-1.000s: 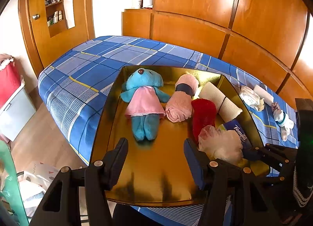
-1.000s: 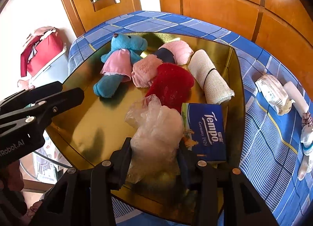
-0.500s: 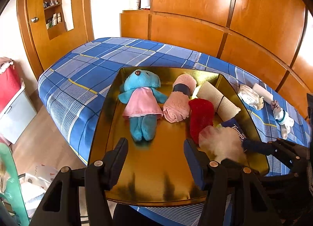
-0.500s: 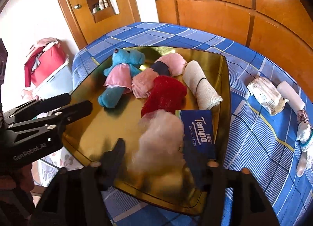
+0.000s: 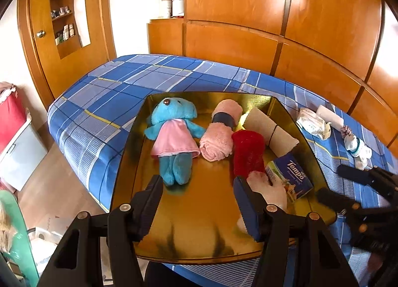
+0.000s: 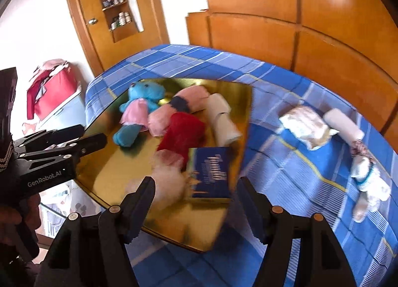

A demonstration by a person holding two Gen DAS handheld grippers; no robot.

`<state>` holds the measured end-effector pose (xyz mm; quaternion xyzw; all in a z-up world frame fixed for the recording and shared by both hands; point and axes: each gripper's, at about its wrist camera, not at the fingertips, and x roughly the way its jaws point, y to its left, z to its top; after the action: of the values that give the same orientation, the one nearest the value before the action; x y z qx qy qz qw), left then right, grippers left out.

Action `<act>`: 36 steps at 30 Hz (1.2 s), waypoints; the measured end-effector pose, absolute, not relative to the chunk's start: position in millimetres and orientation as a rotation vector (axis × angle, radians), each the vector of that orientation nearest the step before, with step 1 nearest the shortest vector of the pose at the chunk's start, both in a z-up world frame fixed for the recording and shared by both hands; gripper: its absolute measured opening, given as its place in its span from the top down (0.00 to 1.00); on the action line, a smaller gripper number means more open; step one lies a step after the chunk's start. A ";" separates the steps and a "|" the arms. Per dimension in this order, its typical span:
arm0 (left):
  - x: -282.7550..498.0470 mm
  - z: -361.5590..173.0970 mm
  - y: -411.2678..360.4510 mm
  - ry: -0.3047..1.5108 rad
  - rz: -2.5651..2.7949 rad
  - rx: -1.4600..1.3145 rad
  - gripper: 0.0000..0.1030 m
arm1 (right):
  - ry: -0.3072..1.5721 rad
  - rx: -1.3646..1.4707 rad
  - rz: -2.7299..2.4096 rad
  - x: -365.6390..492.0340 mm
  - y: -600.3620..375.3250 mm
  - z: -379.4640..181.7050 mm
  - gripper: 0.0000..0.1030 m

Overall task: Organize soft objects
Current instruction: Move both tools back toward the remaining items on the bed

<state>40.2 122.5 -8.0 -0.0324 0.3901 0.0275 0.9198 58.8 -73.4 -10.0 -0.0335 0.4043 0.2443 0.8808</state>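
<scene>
Gold tray (image 5: 129,152), blue plush (image 5: 174,122) in pink, red towel (image 5: 248,152), blue plaid bedsheet (image 5: 104,98)

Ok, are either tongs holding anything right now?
No. The right tongs are open and clear of the plastic bag lying on the tray; the left tongs are open over bare tray.
</scene>
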 end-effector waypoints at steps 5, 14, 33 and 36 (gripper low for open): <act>40.2 -4.1 111.0 0.794 0.038 -0.043 0.42 | 0.831 -0.043 0.434 61.7 -109.6 -6.1 0.33; 43.2 2.8 85.6 0.784 -0.010 0.005 0.42 | 0.828 -0.002 0.294 64.3 -176.2 -5.7 0.33; 56.1 10.7 -5.6 0.772 -0.179 0.156 0.42 | 0.814 0.216 -0.085 59.2 -344.0 -29.6 0.33; 59.9 7.6 -20.4 0.785 -0.204 0.173 0.42 | 0.827 0.290 -0.124 60.0 -362.2 -32.7 0.33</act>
<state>59.9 -20.4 7.6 0.0838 0.3816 -0.0991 0.9152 60.0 -362.2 -32.7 0.1401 0.4003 -0.0598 0.9036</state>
